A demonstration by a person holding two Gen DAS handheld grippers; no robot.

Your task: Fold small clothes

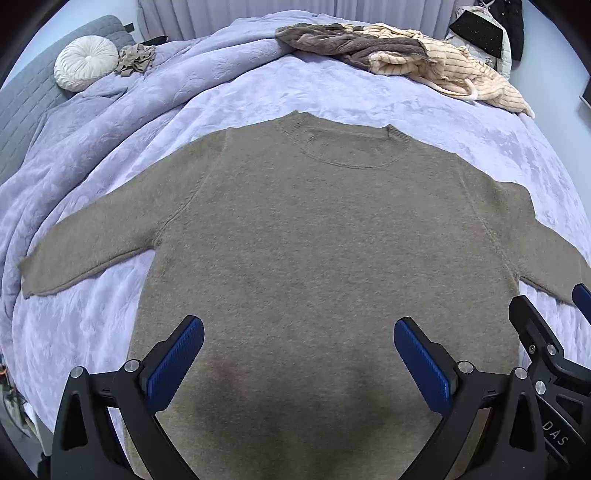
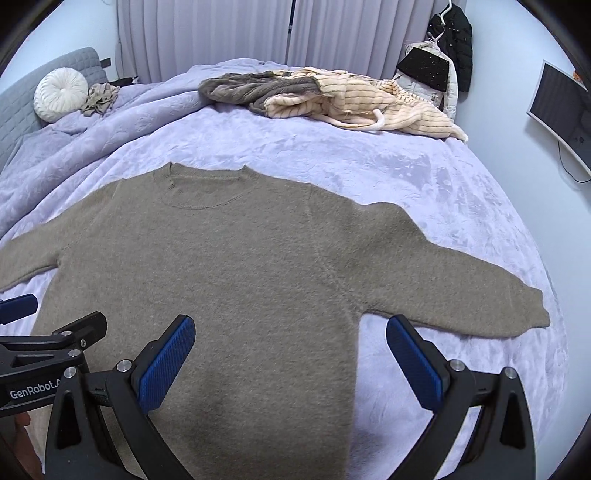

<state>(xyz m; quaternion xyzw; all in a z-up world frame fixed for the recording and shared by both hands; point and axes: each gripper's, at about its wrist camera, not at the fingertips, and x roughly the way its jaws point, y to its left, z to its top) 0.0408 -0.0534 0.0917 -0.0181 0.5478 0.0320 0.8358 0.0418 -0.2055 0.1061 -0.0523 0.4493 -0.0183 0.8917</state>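
Lavender bedding (image 1: pixel 332 92) covers a wide bed that fills most of both wrist views, with pale curtains (image 2: pixel 207 33) hanging behind it and a grey quilted headboard (image 2: pixel 55 70) at the far left. Spread flat on the near half of the bed lies a taupe knit sweater (image 1: pixel 314 240), neckline toward the far side and both sleeves stretched straight out to the sides. Beyond it, near the far edge of the bed, sits a heap of clothes (image 2: pixel 332 98): a grey-brown fuzzy piece tangled with a cream striped one. Dark and pale jackets (image 2: pixel 443 55) hang against the wall at the right, just beside a monitor (image 2: pixel 561 110). A round white cushion (image 1: pixel 85 62) rests by the headboard, with a small crumpled beige garment (image 1: pixel 136 59) touching it. The left tool (image 1: pixel 299 363) hovers over the lower body of the sweater, its blue pads spread wide and holding nothing. The right tool (image 2: pixel 290 363) stands just beside it, likewise spread wide and empty, one pad over the sweater's right side and the other over bare bedding below the right sleeve.
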